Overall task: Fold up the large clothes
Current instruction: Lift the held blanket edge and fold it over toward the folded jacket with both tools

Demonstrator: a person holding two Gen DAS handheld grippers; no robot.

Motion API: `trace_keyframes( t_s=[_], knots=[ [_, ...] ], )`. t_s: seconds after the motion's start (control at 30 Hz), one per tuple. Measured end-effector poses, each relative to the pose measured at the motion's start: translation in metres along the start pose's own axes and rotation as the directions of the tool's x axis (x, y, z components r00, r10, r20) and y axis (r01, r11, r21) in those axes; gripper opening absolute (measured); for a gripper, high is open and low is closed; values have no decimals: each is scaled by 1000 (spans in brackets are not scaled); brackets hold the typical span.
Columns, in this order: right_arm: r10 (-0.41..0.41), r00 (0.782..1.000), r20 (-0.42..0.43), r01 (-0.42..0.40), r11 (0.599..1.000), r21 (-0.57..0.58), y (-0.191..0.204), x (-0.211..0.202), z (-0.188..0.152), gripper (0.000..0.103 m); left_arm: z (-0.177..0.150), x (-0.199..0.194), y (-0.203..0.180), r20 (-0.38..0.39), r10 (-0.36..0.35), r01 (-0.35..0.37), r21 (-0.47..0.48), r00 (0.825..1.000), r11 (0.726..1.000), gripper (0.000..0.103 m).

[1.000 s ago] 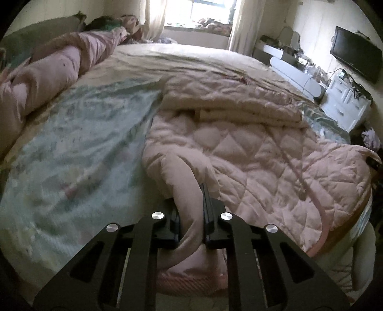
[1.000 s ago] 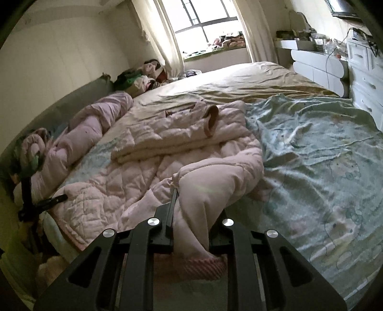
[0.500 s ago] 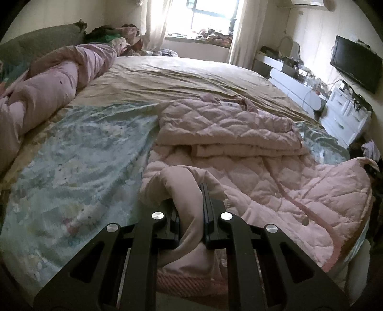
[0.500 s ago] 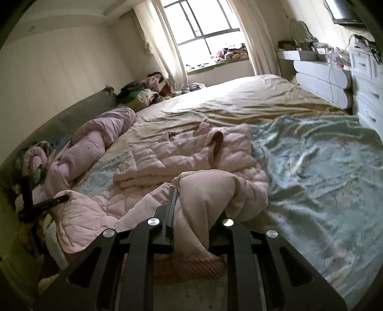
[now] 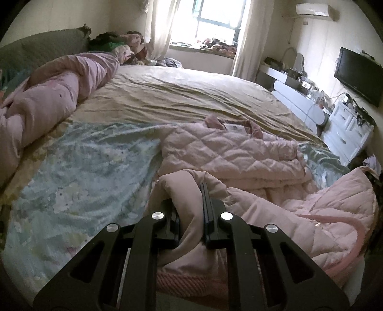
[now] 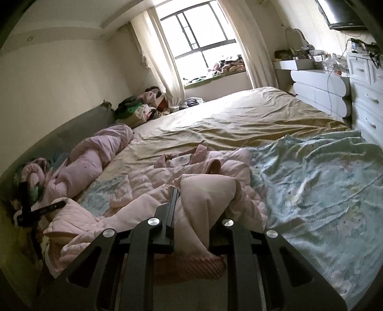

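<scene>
So, mid-fold: the pink quilted coat [image 5: 229, 153] lies on the bed [image 5: 182, 95], on the blue sheet [image 5: 79, 172] at the near edge, its collar pointing toward the window [image 5: 213, 21]. Left gripper [image 5: 190, 205] is clamped on a bunch of the coat's hem; right gripper [image 6: 191, 210] likewise pinches a thick wad — both lifted off the sheet, w/ ribbed cuffs hanging below the jaws. Sleeves look already tucked across the body. Next move, I'd judge: carry the hem toward the collar, both sides level, lay it flat, then let go — uneven height would skew the fold.
</scene>
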State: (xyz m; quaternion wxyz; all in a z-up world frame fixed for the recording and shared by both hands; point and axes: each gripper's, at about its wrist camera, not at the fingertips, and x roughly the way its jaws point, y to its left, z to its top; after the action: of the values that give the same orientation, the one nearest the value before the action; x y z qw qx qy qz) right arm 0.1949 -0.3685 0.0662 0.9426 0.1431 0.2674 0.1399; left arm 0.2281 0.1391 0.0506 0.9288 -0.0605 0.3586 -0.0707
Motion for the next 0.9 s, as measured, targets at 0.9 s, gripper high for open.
trace_keyframes(
  t_s=[0.9],
  knots=[
    [-122,992,-16,123,991,52,-30,102,80,16,81,70,3,-10,116,-115,19,993,993,9]
  ],
)
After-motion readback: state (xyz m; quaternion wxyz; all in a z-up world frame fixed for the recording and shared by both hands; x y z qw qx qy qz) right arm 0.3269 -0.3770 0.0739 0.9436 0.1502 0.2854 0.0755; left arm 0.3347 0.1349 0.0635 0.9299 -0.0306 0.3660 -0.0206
